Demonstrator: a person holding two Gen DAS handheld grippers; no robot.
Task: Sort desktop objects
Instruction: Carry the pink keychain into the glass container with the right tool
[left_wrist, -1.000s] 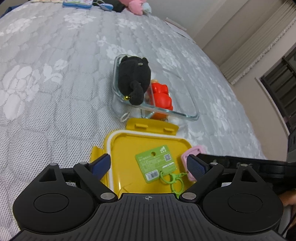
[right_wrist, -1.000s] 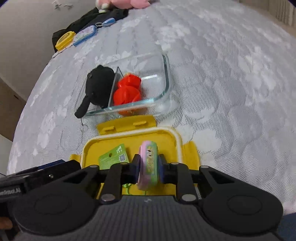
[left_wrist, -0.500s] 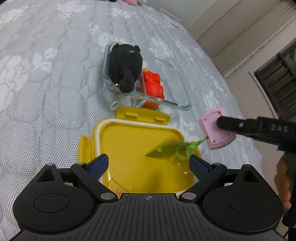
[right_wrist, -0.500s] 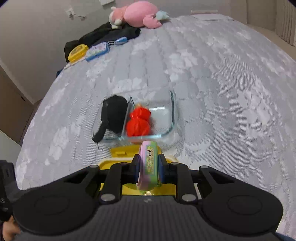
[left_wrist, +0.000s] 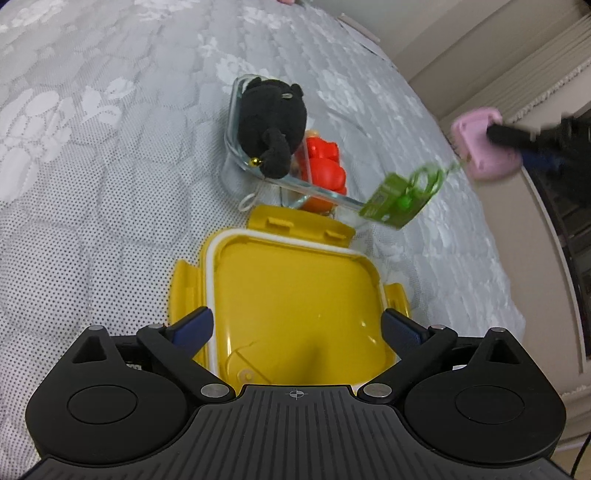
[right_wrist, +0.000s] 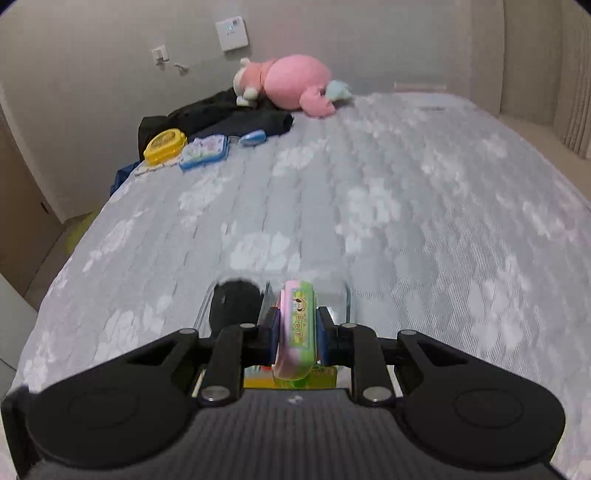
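Left view only: square yellow plastic lid (left_wrist: 295, 295) lies flat on the grey quilted bed (left_wrist: 92, 166), bare on top; clear glass container (left_wrist: 236, 147) just beyond its far clip, with a black plush toy (left_wrist: 269, 125) at the left end and a red plastic toy (left_wrist: 325, 166) beside it; green card tag on a green clip (left_wrist: 400, 197) dangles in the air over the container's right corner.
Right view only: far end of the bed with a big pink plush animal (right_wrist: 295, 83), dark clothing (right_wrist: 229, 114), small yellow case (right_wrist: 164, 144), blue-rimmed tin (right_wrist: 204, 151); wall sockets behind.
Left gripper (left_wrist: 295, 326): jaws spread wide either side of the lid, nothing gripped; they have just been opening.
Right gripper (right_wrist: 297, 330): jaws clenched on the pink-and-green "Puppy" case (right_wrist: 297, 328), held edge-on.
Task thing: that case is in the air, above and right of the container in the left view, blurred.
Room: wide bare bed left and right of the container; bed edge close on the right, wall and curtain past it.
Change: a second ago the tag lay on the lid and the case sat low at the lid's edge; both have since gone up.
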